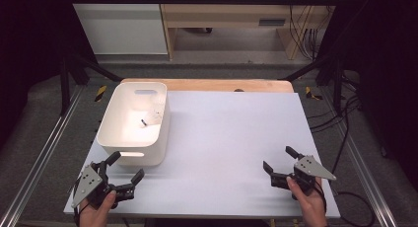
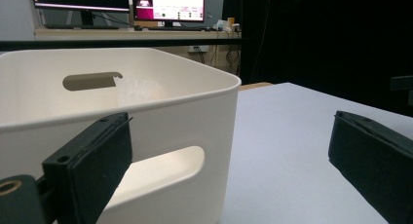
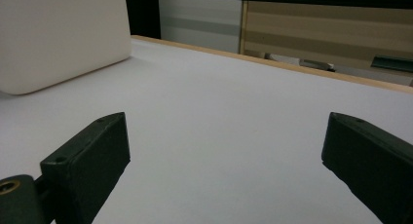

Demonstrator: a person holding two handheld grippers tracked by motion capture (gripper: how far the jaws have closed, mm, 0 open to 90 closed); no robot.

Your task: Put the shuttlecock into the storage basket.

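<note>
A white plastic bin (image 1: 118, 138) with handle slots stands at the table's left side. Inside it lie a small dark object (image 1: 144, 122) and something clear and crinkled (image 1: 154, 114). My left gripper (image 1: 127, 167) rests open at the near left corner, just in front of the bin, whose near wall (image 2: 160, 136) rises close behind its jaws. My right gripper (image 1: 278, 159) is open at the near right, with bare white table (image 3: 219, 112) between its jaws. The bin's side (image 3: 58, 34) sits far left in the right gripper view.
The white table top (image 1: 231, 133) spreads wide between the two grippers. A wooden edge (image 1: 212, 84) runs along the far side. Metal frame rails (image 1: 44, 148) flank the table. Monitors (image 2: 165, 5) stand beyond the bin in the left gripper view.
</note>
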